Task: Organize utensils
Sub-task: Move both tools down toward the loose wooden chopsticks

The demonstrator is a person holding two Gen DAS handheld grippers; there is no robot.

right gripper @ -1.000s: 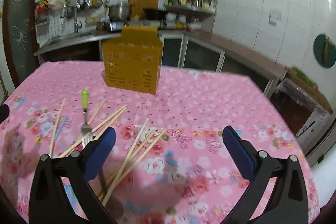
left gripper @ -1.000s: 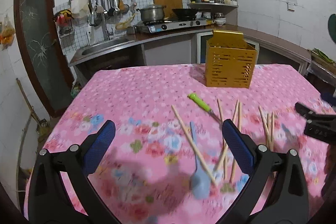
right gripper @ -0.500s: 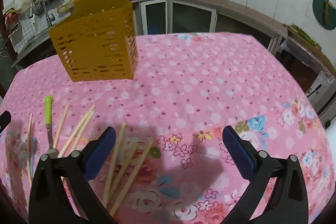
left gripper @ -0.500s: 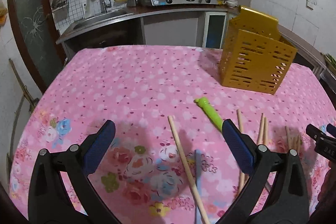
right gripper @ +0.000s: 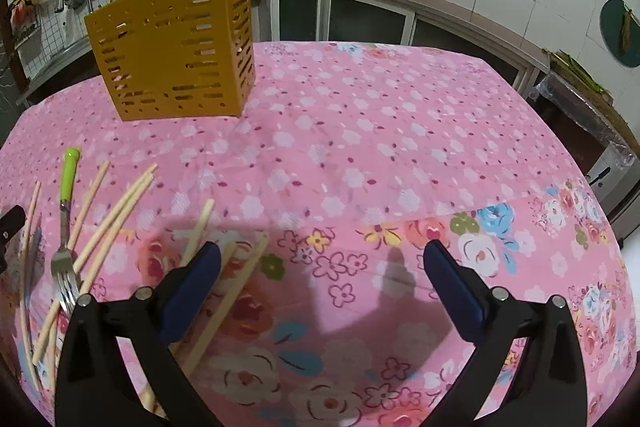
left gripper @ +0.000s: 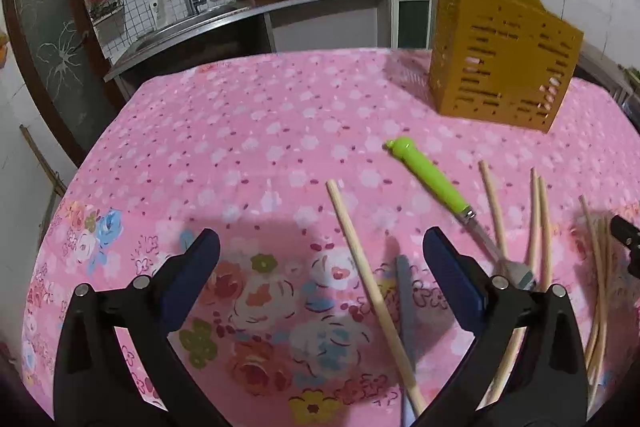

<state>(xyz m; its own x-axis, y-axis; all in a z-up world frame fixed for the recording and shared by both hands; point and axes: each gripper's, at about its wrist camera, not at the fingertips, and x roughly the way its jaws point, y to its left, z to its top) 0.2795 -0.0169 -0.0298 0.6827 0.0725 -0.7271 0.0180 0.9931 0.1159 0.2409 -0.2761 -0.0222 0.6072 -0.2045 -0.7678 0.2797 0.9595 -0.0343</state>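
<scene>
Both tongs, left (left gripper: 320,273) and right (right gripper: 322,273), are gaping empty above scattered pale wooden chopsticks (right gripper: 116,211); slotted yellow plastic caddy (right gripper: 172,47) is standing upright on the counter, awaiting them.

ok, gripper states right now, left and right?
Left gripper: open, holding nothing, above the chopsticks.
Right gripper: open, holding nothing.

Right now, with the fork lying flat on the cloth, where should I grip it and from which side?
Grip the fork by its green handle, coming from above with the fingers across it. The handle is thick and lies clear of the chopsticks, while the tines sit among them, so that end is crowded.
</scene>
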